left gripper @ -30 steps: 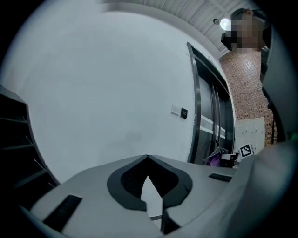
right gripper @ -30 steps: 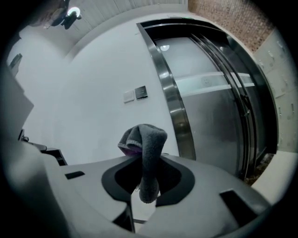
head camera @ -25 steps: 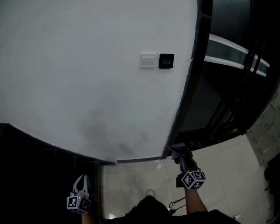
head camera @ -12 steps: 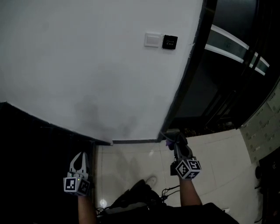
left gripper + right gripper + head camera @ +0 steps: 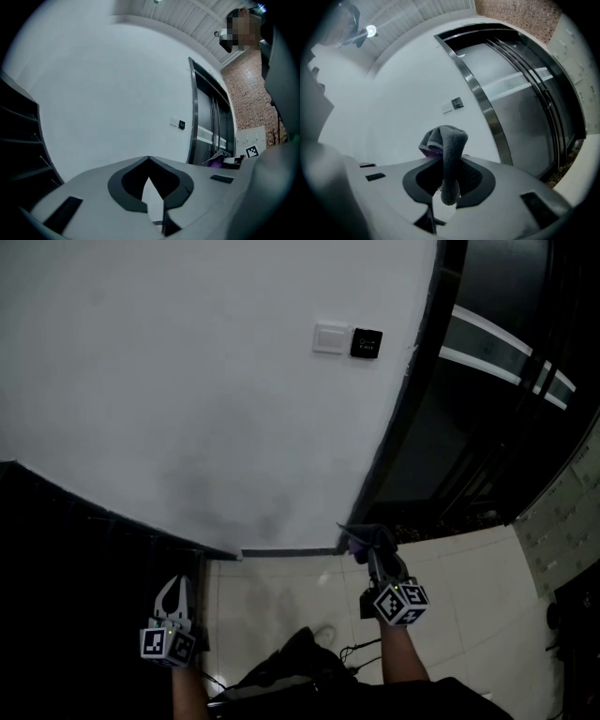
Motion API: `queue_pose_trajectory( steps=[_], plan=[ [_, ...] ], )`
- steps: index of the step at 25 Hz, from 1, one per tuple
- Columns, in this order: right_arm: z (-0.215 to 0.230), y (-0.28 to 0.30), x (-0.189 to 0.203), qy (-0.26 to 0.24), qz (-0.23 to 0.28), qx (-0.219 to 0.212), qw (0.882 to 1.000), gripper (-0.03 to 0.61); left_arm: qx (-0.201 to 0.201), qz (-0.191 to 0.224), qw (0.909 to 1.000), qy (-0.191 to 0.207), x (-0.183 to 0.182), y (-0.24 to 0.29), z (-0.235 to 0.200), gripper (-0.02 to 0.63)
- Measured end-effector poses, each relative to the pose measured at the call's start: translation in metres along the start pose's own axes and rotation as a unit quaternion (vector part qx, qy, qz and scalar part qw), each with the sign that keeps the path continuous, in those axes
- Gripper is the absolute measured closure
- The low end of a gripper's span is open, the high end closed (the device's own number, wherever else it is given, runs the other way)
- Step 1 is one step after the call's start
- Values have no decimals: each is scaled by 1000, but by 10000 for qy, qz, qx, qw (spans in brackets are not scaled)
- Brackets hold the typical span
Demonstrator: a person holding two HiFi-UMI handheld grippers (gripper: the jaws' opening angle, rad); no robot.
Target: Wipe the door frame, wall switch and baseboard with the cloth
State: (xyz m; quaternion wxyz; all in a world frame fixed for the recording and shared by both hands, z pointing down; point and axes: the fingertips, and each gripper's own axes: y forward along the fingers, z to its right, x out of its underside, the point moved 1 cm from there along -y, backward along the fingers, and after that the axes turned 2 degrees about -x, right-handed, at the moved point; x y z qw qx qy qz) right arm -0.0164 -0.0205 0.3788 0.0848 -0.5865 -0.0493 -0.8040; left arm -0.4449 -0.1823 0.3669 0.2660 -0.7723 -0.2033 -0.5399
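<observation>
The cloth (image 5: 446,149), grey with a purple patch, is sitting clamped between the jaws of the right gripper (image 5: 443,161), its folded top bulging above them and one end hanging down between them. In the head view the right gripper is pointing at the foot of the door frame (image 5: 396,454), just where the baseboard (image 5: 289,551) is ending against it. Whether the cloth is touching the frame cannot be told. The baseboard is running as a thin dark strip along the bottom of the white wall (image 5: 187,381), above the pale tiled floor (image 5: 281,601). The switch (image 5: 330,337) is sitting high on the wall, well apart from both grippers, with a small black panel (image 5: 367,343) just beside it on the frame side. The left gripper (image 5: 175,589) is hanging low at the left, near the dark area beside the wall, its jaws meeting at the tips and holding nothing.
</observation>
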Motion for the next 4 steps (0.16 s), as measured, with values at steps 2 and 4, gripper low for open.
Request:
queue_pose_trajectory(
  steps=[2,4],
  plan=[
    [-2,1,1,-57,-23,-17,10000,515,-37,-62,10000,4,3,-1,-6,621],
    [-3,3,3,-137,-54,-46,9999,515,-66,-179,9998,11,11,-4,-14,621]
  ],
)
